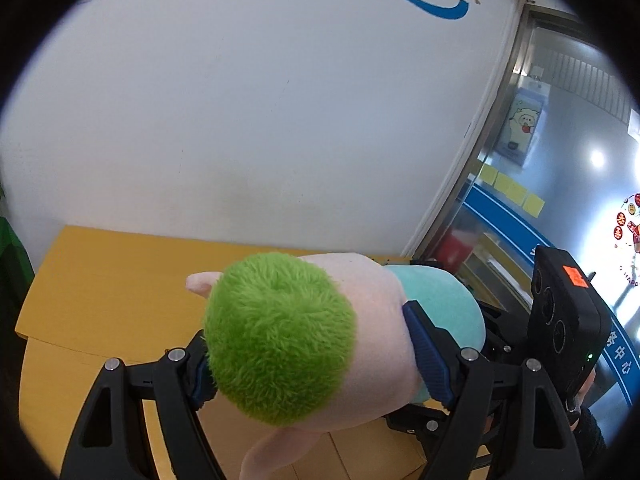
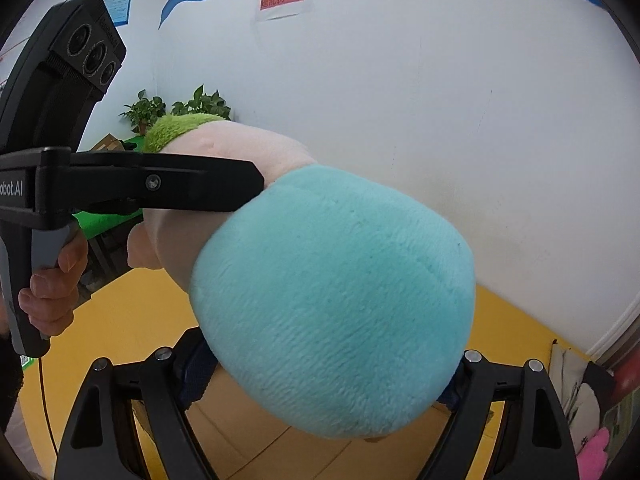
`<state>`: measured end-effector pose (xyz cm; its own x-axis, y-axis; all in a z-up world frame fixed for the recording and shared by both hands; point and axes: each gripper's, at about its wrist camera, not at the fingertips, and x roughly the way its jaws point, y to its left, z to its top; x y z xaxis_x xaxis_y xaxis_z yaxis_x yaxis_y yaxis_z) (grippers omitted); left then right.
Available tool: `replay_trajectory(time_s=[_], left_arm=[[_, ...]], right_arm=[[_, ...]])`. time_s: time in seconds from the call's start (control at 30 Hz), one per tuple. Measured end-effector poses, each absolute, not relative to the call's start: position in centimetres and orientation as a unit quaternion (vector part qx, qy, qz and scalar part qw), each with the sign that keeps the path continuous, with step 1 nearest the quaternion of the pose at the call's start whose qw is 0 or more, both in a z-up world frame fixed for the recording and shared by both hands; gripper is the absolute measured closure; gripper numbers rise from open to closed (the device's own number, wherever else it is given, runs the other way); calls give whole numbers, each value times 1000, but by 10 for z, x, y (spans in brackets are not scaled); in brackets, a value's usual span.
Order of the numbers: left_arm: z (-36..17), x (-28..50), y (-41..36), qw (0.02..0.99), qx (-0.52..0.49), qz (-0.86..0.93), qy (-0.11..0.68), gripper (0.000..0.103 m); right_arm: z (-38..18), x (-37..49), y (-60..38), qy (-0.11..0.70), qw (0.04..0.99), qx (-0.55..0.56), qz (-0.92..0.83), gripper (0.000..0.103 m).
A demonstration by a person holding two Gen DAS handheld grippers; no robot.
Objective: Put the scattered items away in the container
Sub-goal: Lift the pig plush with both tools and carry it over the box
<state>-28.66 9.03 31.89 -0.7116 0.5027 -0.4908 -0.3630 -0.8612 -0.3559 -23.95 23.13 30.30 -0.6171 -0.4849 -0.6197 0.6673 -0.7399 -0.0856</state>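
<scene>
The plush toy [image 1: 320, 340] hangs clear above the yellow tabletop [image 1: 100, 280], its long axis spanning both grippers: the left gripper [image 1: 316, 364] fingers pinch its green-haired head end, the right gripper [image 2: 324, 372] fingers clamp its teal end, container unseen.

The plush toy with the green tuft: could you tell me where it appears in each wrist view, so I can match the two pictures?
Left wrist: the plush toy fills the lower centre, green tuft toward the camera, clamped between the left gripper fingers.
Right wrist: its turquoise end fills the centre, held by the right gripper; the green tuft peeks out upper left.
Shared landmark: the yellow table against the white wall, below the toy in both.
</scene>
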Motion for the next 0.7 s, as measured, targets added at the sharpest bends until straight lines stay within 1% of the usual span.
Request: replay_trajectory(time_s=[0.23,0.3,0.4,0.57,0.6,0.7], left_arm=[[215,-334,88,218,-381,888,-138,23],[187,-341,87,210,-398,881,-145,23],[162,-350,86,199,-414,876,-150,23],[140,-361,90,193,-429,870,-150,23],[138,-363,91,155,-425,876,-167,23],[128,-369,88,143,-433,875,-166,23]], right_arm=[[190,-282,222,134,328,370,-859,14],[167,-289,220,126,328,384,-854,14],[134,-313,219,100,330,404,-848,14],[113,-332,202,92,329,417,-842,15],[109,-334,200,93,330,418,-841,15],[103,-343,196,84,333,422,-839,15]])
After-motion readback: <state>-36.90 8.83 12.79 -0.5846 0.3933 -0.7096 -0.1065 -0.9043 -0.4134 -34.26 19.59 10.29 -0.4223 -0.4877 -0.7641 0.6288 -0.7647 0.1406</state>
